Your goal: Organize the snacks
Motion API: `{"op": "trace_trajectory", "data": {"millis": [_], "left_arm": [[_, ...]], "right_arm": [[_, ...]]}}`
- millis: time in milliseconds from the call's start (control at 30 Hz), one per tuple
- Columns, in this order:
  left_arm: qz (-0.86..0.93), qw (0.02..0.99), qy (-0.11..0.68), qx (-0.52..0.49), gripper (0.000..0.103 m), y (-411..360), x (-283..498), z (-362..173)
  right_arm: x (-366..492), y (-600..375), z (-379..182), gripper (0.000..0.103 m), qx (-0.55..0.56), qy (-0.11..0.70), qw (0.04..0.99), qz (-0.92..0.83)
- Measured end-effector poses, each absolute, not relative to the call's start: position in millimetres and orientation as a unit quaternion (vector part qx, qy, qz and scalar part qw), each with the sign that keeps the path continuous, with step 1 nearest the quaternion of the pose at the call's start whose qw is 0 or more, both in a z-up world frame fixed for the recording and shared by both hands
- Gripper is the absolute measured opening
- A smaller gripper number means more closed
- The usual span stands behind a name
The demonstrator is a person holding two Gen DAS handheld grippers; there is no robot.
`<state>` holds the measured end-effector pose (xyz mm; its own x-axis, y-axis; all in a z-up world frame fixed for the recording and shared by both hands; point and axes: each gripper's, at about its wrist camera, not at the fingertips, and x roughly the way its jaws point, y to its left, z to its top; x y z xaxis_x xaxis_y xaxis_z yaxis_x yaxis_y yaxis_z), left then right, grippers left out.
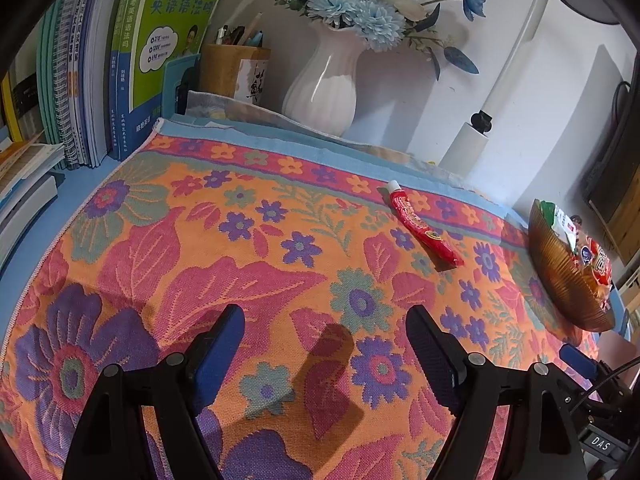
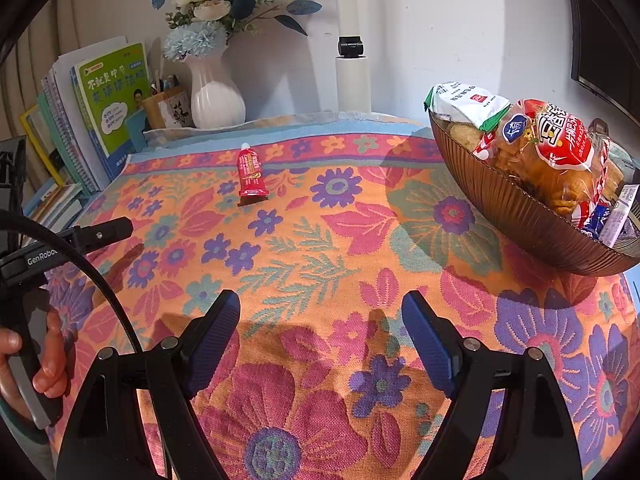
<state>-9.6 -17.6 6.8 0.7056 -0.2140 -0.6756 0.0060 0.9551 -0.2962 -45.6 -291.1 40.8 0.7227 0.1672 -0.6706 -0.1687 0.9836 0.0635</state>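
A red snack tube (image 1: 423, 227) (image 2: 250, 174) lies alone on the flowered cloth (image 1: 256, 248) (image 2: 304, 248), towards its far side. A brown ribbed bowl (image 1: 560, 276) (image 2: 516, 208) at the right holds several snack packets, among them a red and clear bread bag (image 2: 548, 152) and a white and green packet (image 2: 464, 104). My left gripper (image 1: 325, 326) hovers open over the near cloth, nothing between its blue pads. My right gripper (image 2: 321, 312) is open too, empty, with the bowl ahead to its right. The left gripper's finger (image 2: 100, 234) shows at the left of the right wrist view.
Books (image 1: 80, 80) (image 2: 92, 112) stand at the back left beside a wooden pen holder (image 1: 234, 70) (image 2: 166, 108). A white vase of blue flowers (image 1: 324, 80) (image 2: 216, 92) and a white lamp post (image 1: 472, 140) (image 2: 353, 76) stand along the wall. A hand (image 2: 44, 364) grips the left handle.
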Motion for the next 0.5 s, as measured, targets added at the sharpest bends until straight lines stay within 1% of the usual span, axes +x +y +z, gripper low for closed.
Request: {"op": "trace_trajectory", "data": {"millis": [500], "left_arm": [[-0.062, 0.915, 0.377, -0.126, 0.08, -20.5, -10.1, 7.4]], "right_arm": [[-45.8, -290.9, 40.9, 0.083, -0.001, 0.361, 0.928, 0.09]]}}
